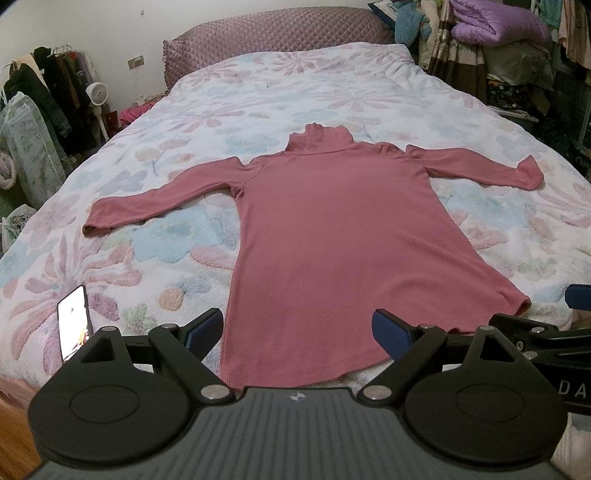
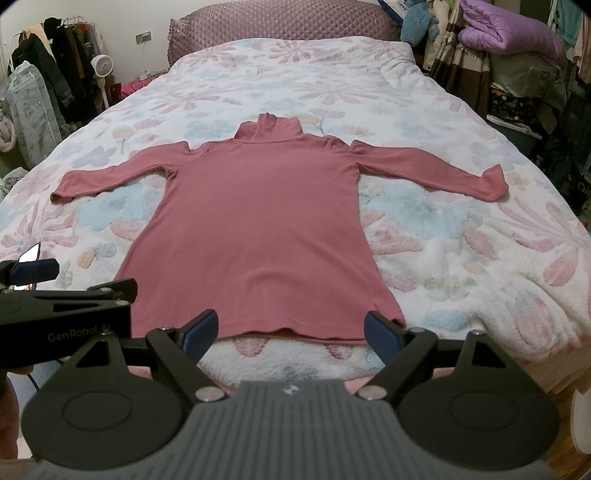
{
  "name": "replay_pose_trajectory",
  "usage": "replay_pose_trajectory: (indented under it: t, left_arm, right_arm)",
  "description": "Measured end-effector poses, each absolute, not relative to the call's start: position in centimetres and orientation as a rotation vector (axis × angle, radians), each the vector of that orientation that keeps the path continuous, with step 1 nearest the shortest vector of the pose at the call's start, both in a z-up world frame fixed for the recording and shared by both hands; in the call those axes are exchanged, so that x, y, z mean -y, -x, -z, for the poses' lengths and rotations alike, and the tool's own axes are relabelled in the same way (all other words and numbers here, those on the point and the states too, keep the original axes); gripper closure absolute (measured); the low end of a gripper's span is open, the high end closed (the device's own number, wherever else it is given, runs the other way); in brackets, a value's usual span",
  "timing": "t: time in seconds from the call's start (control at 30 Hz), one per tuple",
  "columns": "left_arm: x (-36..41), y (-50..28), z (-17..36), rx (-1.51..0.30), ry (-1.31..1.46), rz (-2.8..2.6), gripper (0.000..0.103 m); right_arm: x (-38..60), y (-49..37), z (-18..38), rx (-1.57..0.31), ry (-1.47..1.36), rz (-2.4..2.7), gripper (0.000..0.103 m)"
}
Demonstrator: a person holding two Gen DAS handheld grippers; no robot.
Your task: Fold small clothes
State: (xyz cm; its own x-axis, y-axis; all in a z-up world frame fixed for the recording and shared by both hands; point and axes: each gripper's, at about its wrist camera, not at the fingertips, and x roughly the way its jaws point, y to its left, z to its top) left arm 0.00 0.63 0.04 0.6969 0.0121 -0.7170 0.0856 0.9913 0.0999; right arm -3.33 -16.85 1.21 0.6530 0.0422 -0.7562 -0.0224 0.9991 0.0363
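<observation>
Far left, against the wall: a clothes rack (image 1: 55, 81) hung with dark coats, and a small white fan (image 1: 96, 92) on a stand beside it.

On the bed's near left edge lies a phone (image 1: 74, 323), screen lit, well apart from the garment.

Left gripper (image 1: 297, 332): jaws spread wide, holding nothing, blue fingertips (image 1: 205, 328) poised just above the hem at the foot of the bed. No contact with the cloth that I can make out.

Centre of the bed (image 2: 461, 258), on a fluffy floral cover: a pink turtleneck top (image 2: 255, 229), laid flat and face up, unfolded. Collar points toward the quilted mauve headboard (image 2: 280, 26), hem toward the foot. Left sleeve (image 2: 110, 175) stretched outward to the bed's left side; right sleeve (image 2: 424, 168) stretched to the right, its cuff kinked up slightly.

Right gripper (image 2: 290, 330): also wide, empty, fingers straddling the hem's right half from just short of it. It sits just beside the left gripper, whose black body shows at the right wrist view's left edge.

Far right: heaped clothes and a folded purple quilt (image 2: 506, 33) stacked beside the bed.
</observation>
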Motion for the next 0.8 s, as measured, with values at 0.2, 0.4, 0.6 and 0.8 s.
replay_pose_trajectory:
  t: [0.2, 0.4, 0.6, 0.8]
  left_arm:
    - [-0.68, 0.0, -0.01, -0.799, -0.13, 0.042, 0.0]
    - [-0.67, -0.01, -0.01, -0.8, -0.13, 0.041, 0.0]
    - [-0.67, -0.02, 0.0, -0.8, -0.13, 0.042, 0.0]
    - [-0.79, -0.03, 0.05, -0.802, -0.129, 0.042, 0.0]
  right_arm:
    - [16.73, 3.38, -1.0, -0.86, -0.025, -0.038, 0.021]
    - [16.73, 3.37, -0.98, -0.86, -0.024, -0.038, 0.021]
    - [16.72, 3.38, -1.1, -0.861, -0.025, -0.038, 0.021]
    - [16.86, 3.54, -0.97, -0.862, -0.025, -0.038, 0.021]
